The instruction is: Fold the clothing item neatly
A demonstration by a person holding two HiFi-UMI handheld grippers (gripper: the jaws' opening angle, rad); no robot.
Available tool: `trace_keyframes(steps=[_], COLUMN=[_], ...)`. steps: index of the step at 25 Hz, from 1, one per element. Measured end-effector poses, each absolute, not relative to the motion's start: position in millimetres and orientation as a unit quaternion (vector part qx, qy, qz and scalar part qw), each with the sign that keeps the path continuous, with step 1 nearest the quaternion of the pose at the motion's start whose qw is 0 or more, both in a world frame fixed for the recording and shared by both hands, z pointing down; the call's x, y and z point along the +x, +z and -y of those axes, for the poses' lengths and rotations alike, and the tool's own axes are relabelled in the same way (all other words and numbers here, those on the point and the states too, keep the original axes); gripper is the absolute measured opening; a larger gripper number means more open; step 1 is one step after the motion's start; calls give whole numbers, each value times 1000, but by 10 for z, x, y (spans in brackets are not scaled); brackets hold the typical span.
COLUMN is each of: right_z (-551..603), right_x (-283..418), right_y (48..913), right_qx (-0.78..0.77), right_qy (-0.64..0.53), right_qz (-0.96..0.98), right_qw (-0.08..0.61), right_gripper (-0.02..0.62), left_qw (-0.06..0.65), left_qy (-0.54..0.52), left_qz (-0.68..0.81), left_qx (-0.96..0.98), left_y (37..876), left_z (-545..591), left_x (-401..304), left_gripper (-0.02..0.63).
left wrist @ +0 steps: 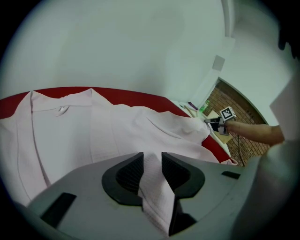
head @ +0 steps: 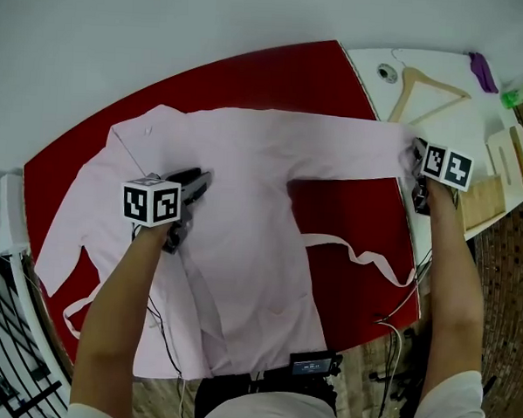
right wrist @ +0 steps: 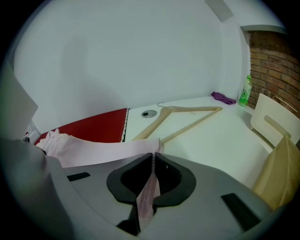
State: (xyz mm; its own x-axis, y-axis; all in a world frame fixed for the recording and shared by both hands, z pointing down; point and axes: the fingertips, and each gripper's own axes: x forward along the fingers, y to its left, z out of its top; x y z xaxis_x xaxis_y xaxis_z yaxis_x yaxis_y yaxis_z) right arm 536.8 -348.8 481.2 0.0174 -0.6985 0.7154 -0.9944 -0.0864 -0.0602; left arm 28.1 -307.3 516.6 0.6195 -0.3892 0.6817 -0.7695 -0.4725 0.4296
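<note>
From the head view, your pink shirt [head: 245, 185] lies spread on the red table cover [head: 277, 73], one sleeve [head: 352, 152] stretched out to the white table [head: 444, 65] where a wooden hanger [head: 425, 92] lies just beyond its end. A loose fabric strip [head: 355, 251] trails over the red near the shirt's hem. In the left gripper view, your left gripper [left wrist: 152, 171] is clenched on a raised fold of the shirt's body. In the right gripper view, your right gripper [right wrist: 153, 171] pinches the sleeve's end tight, with the hanger [right wrist: 187, 117] straight ahead and a green bottle [right wrist: 244, 91] and purple cloth [right wrist: 222, 97] farther back.
</note>
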Motion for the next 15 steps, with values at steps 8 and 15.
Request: trace_keyframes(steps=[8,15], right_z=[3525,3526], right_x=[5024,4455], right_y=[4303,3893], right_qx=[660,632], right_qy=[270,245], right_qz=[670,713], right_qw=[209,179], right_gripper=[32,32], left_qw=[380,377], left_qy=[226,160], left_qz=[351,341], left_qx=[826,846], left_y=[5052,4711], left_z=[3044,2994], left_x=[264,309], left_gripper=[115,115])
